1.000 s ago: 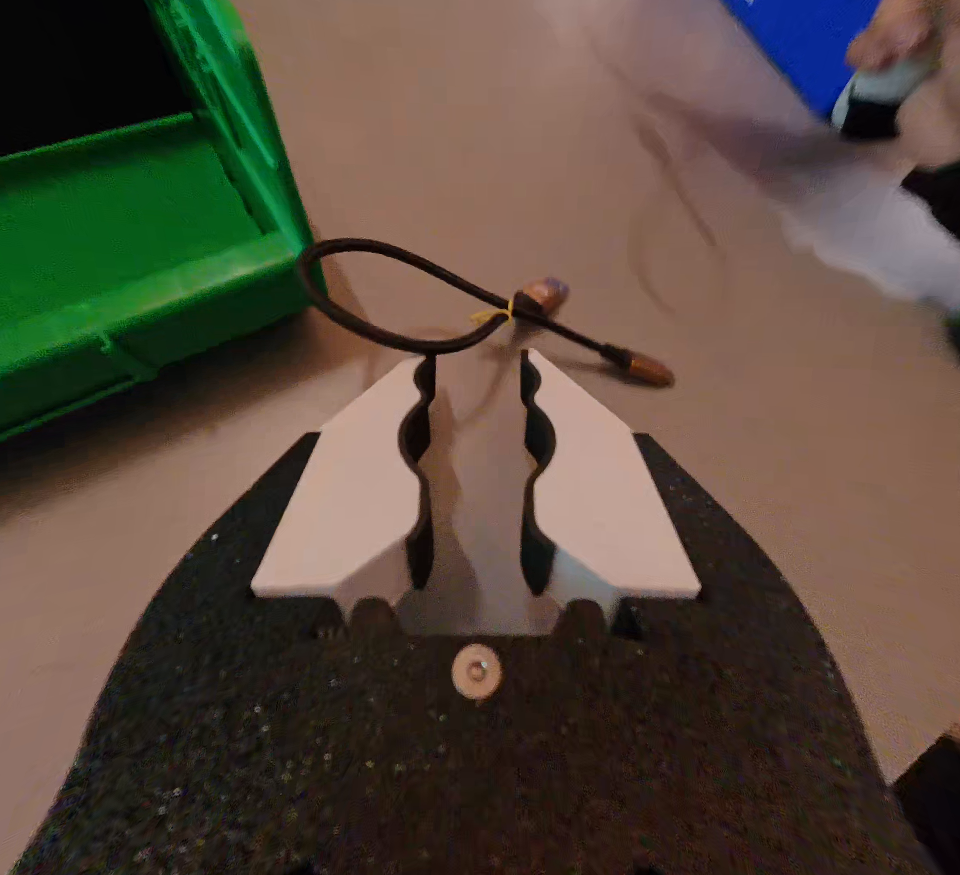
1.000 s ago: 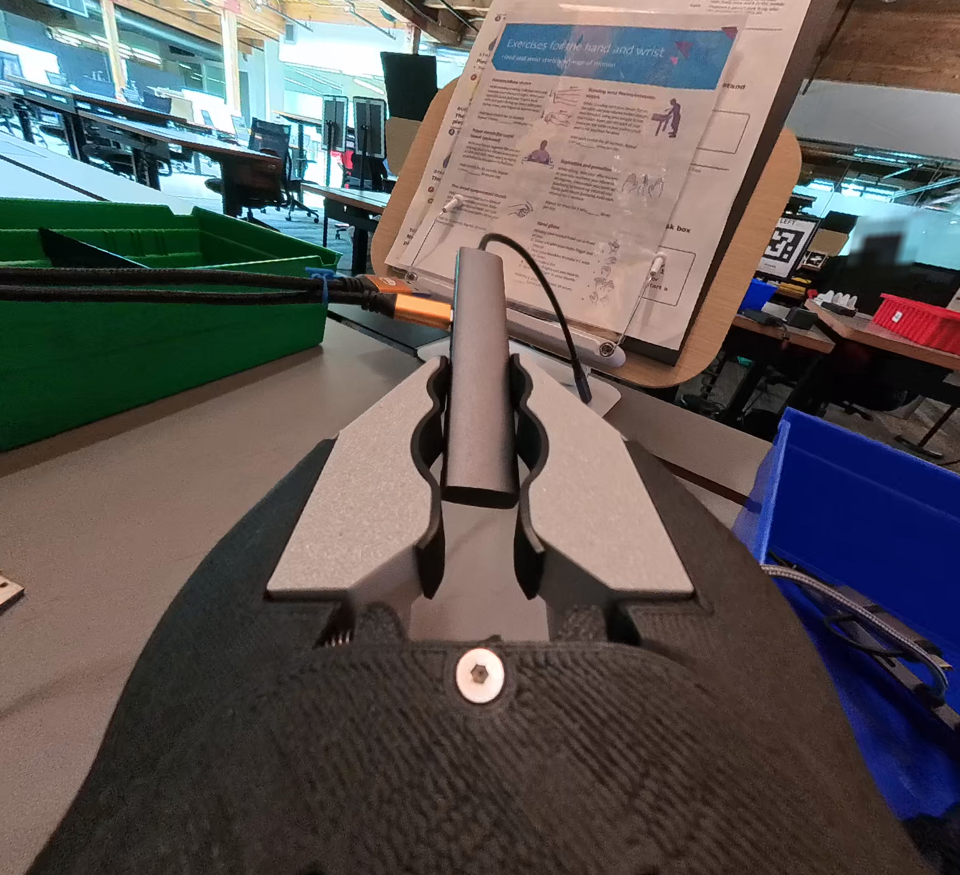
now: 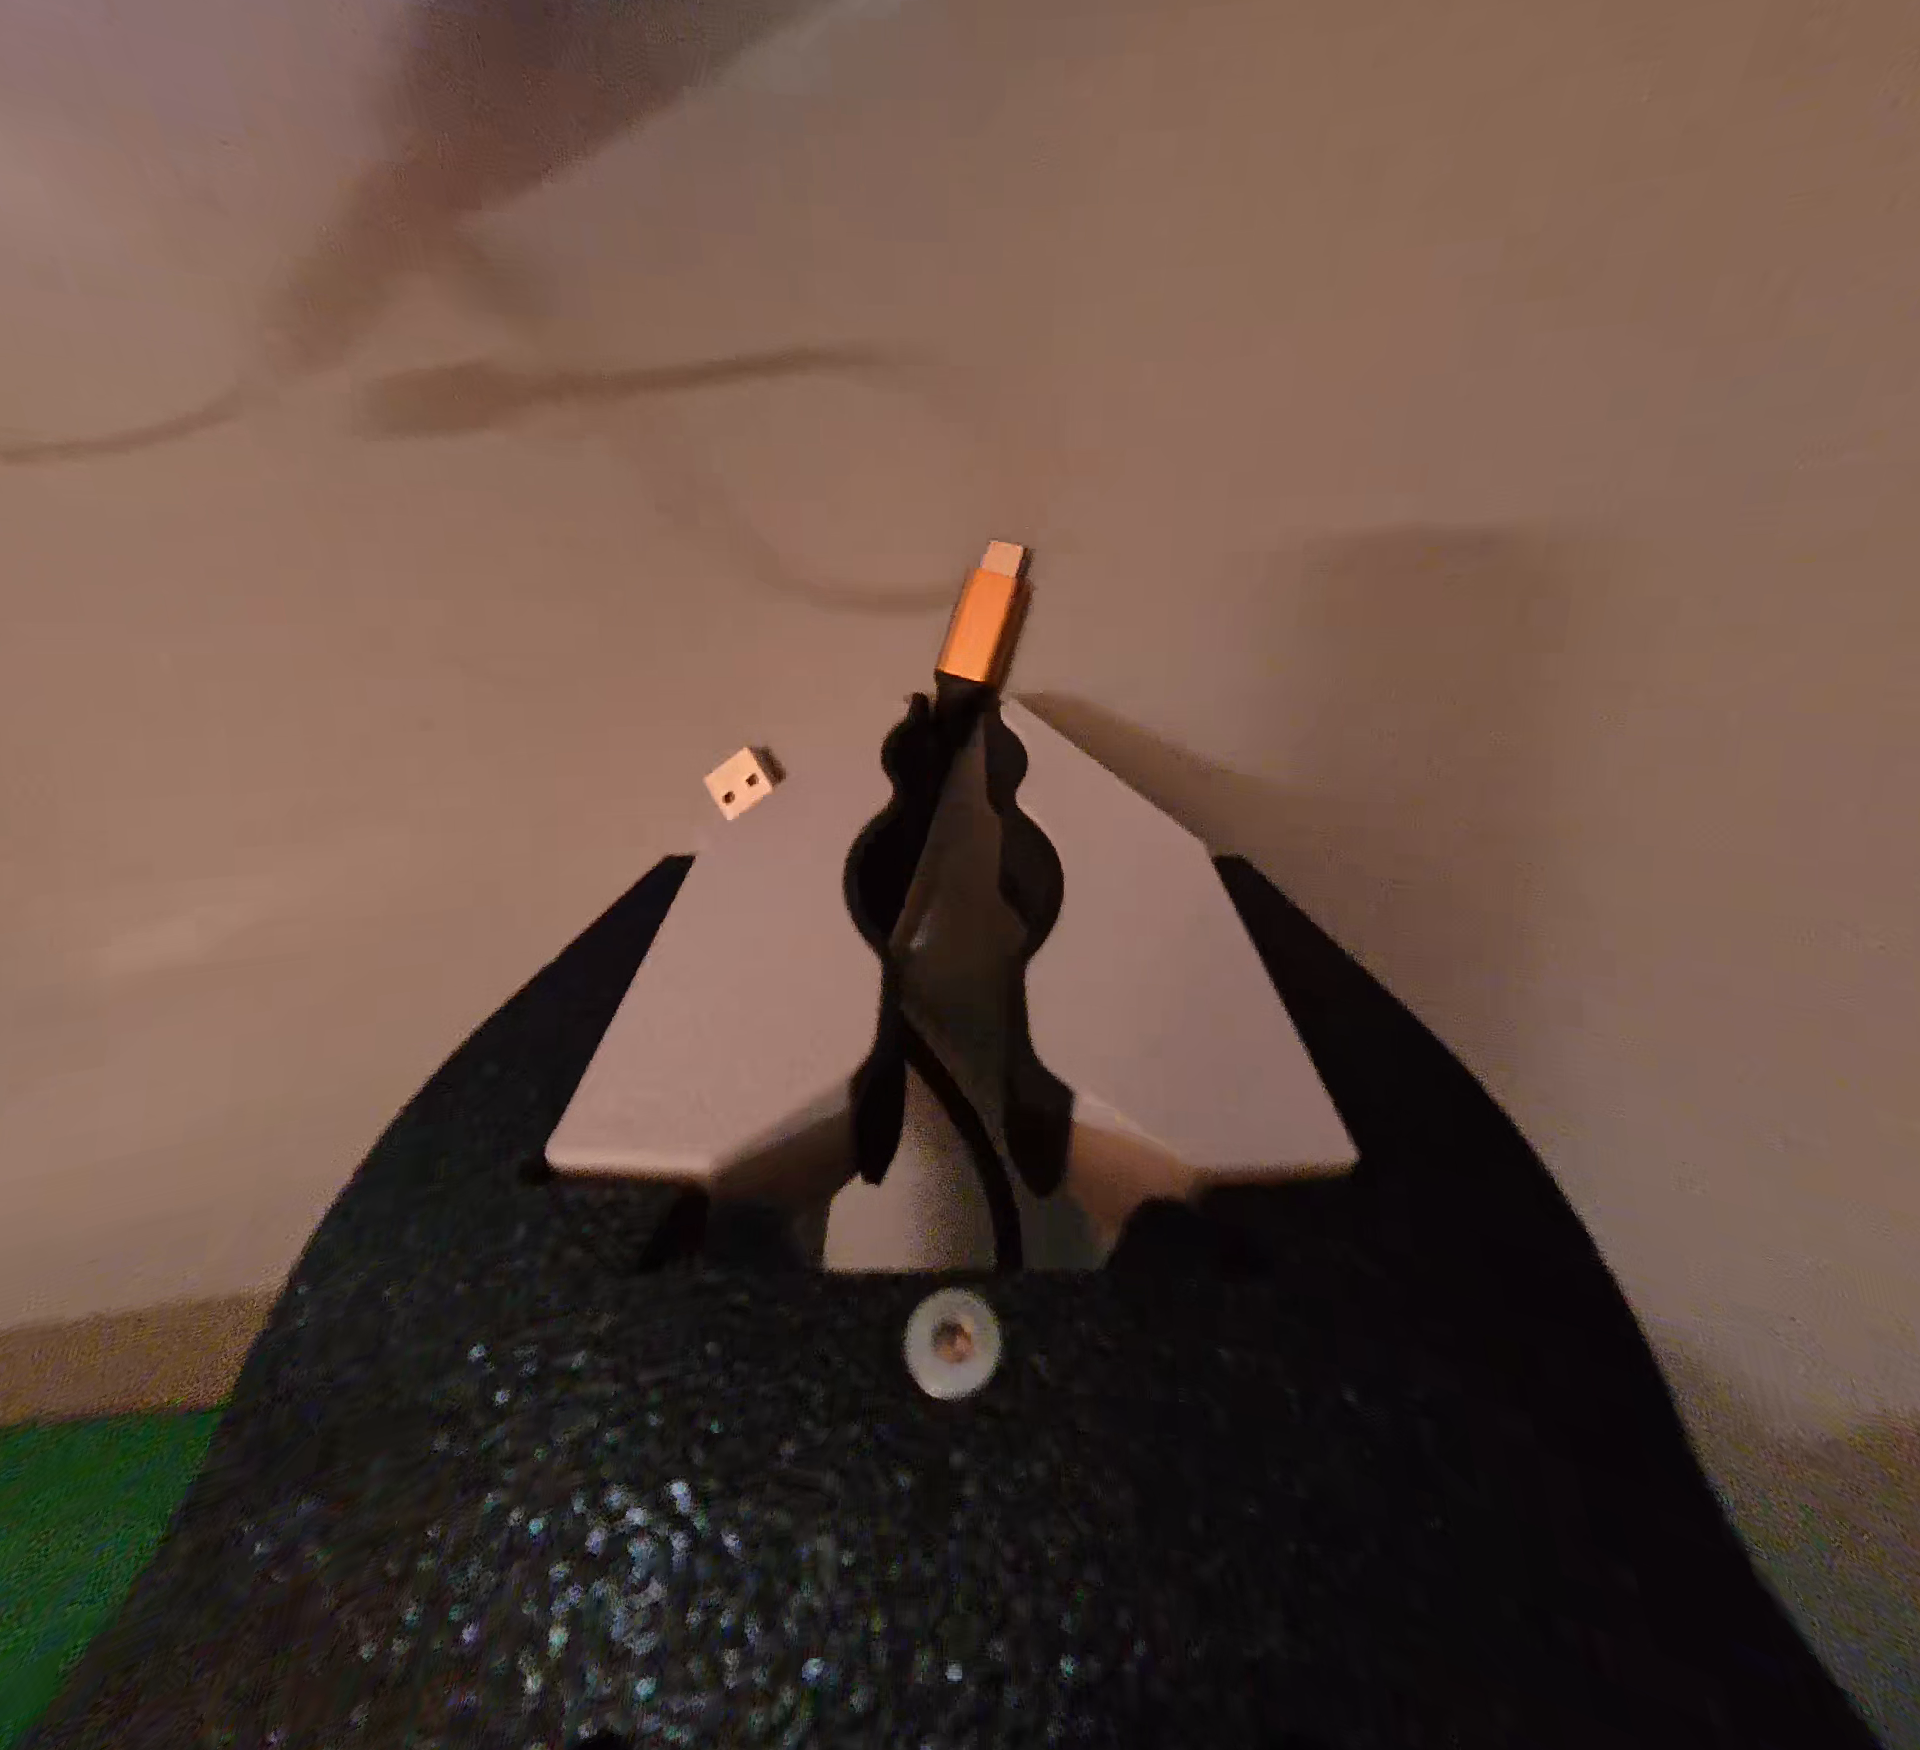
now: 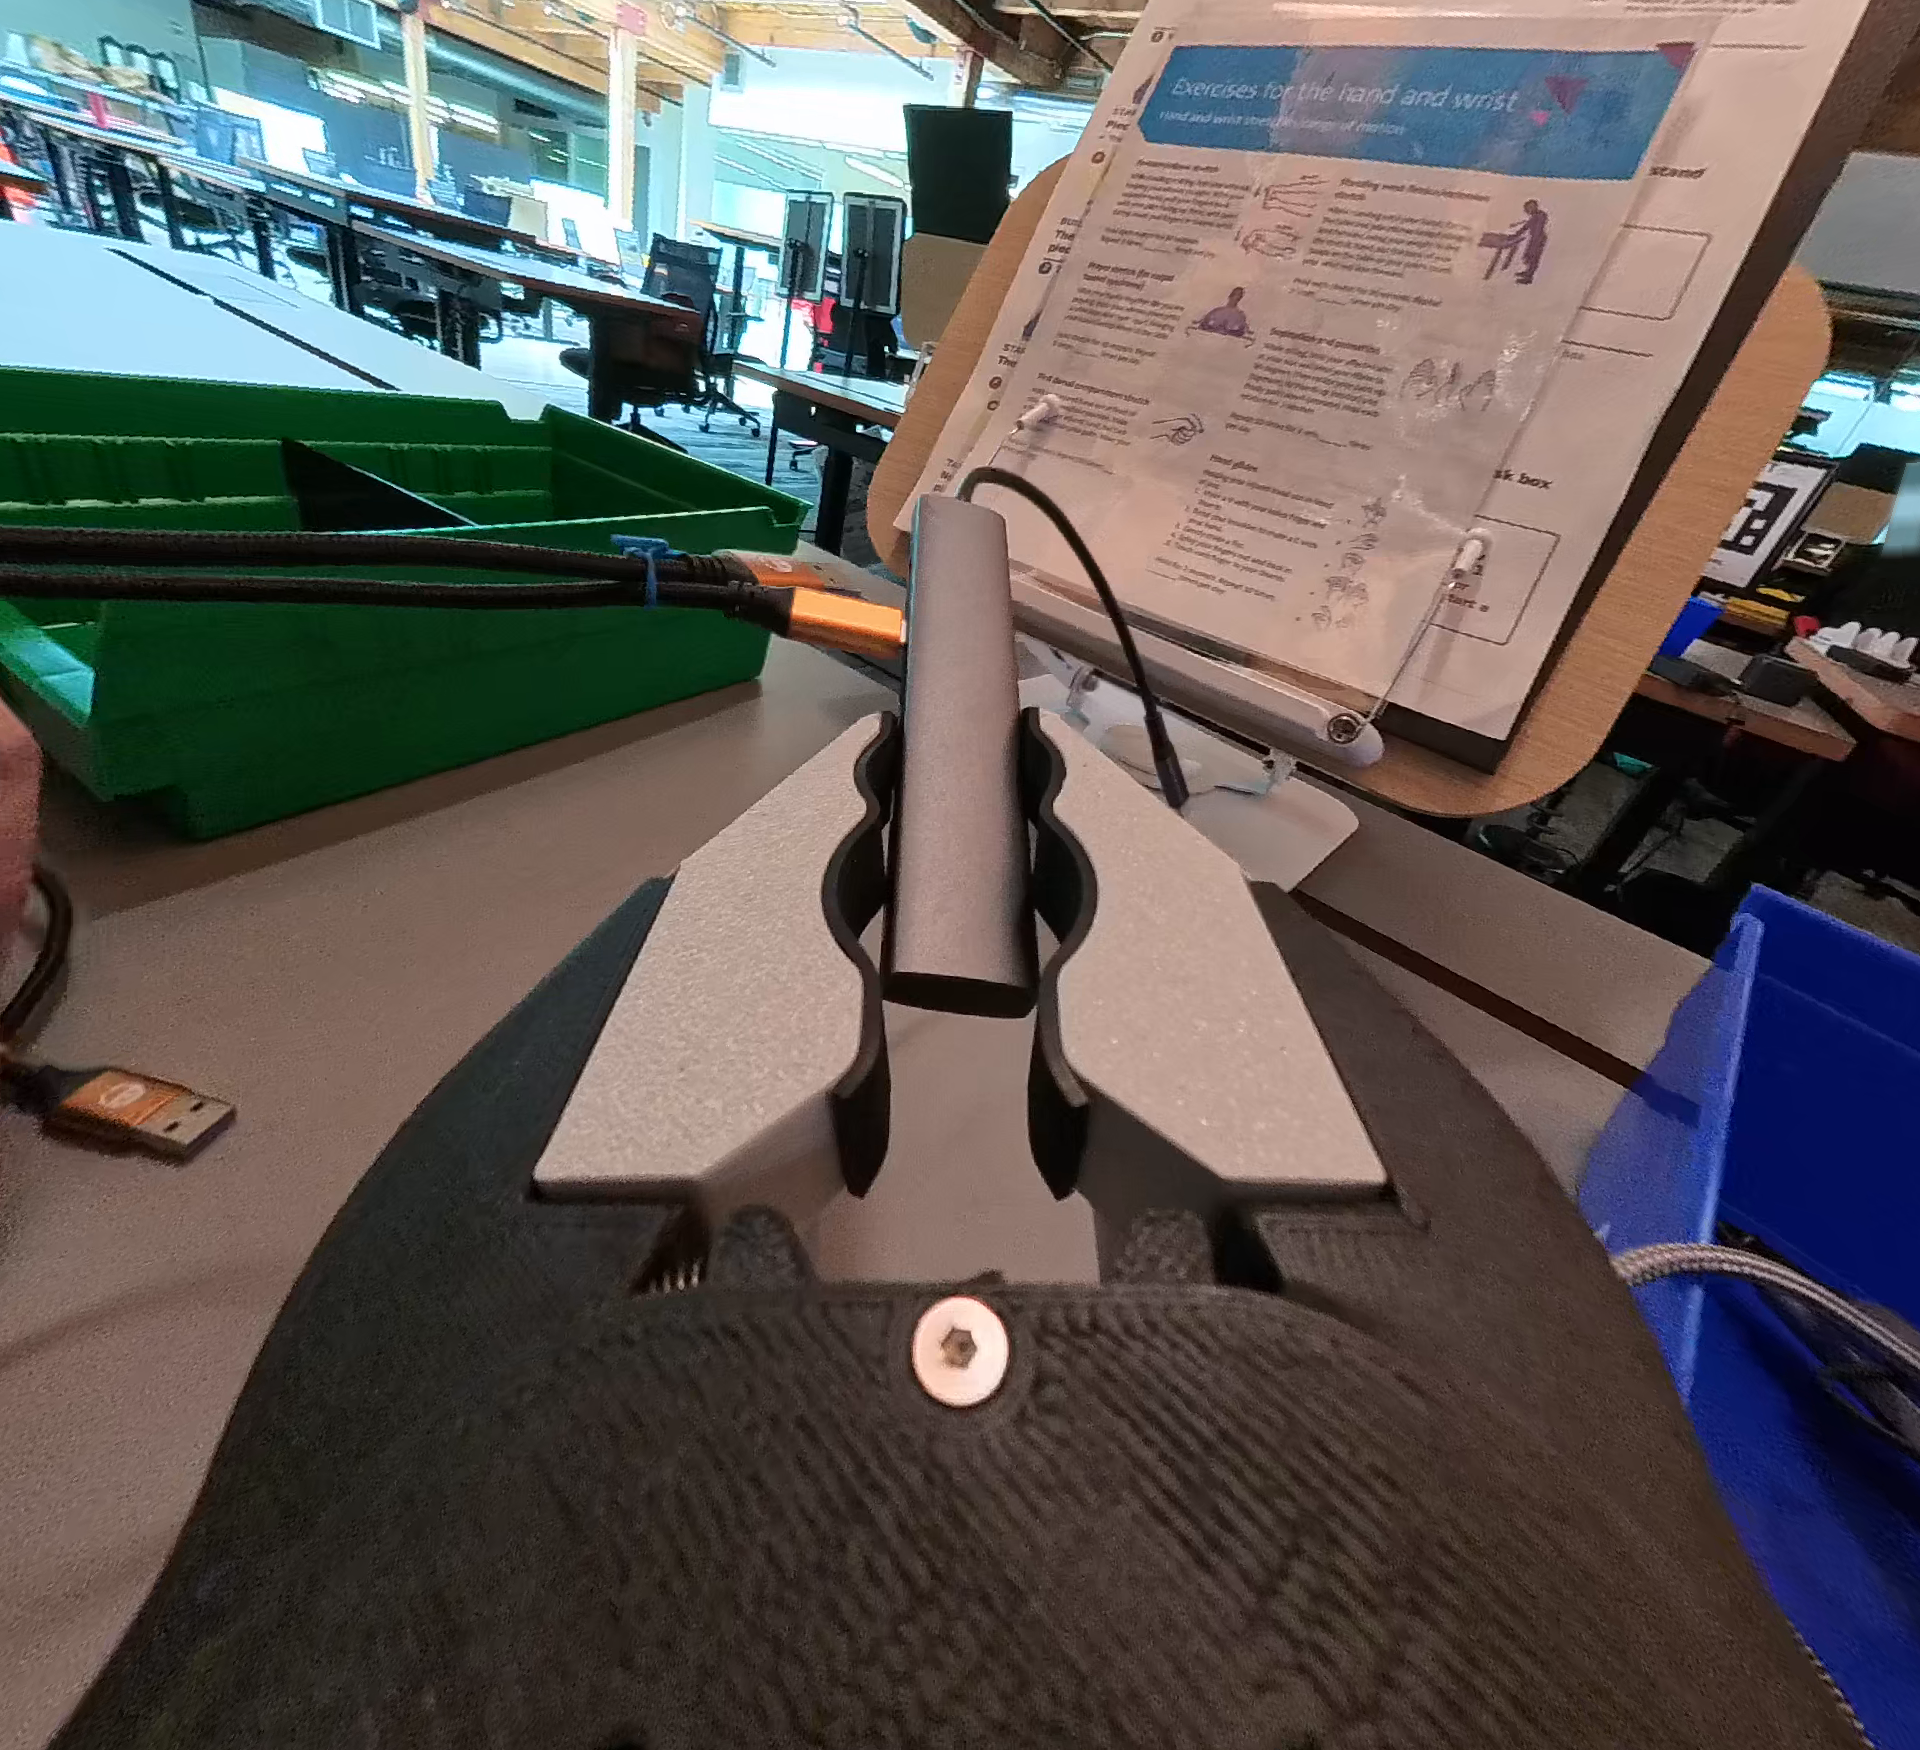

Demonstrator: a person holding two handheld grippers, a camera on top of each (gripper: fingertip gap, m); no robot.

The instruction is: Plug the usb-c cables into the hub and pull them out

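Two hand-held grippers engaged: left hand-held gripper [image 3: 951, 713], empty a second ago, now clamps a usb-c cable [image 3: 982, 625] above the worktop [image 3: 1455, 350]; right hand-held gripper [image 4: 956, 744] still grips the hub [image 4: 956, 765], one cable [image 4: 842, 625] already plugged in.

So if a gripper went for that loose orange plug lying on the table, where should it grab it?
Probably by the orange shell, not the bare metal tip. The plug lies flat on the table with its cable trailing left, so come down from above and pinch across its two long sides; the shell is the widest, firmest part.
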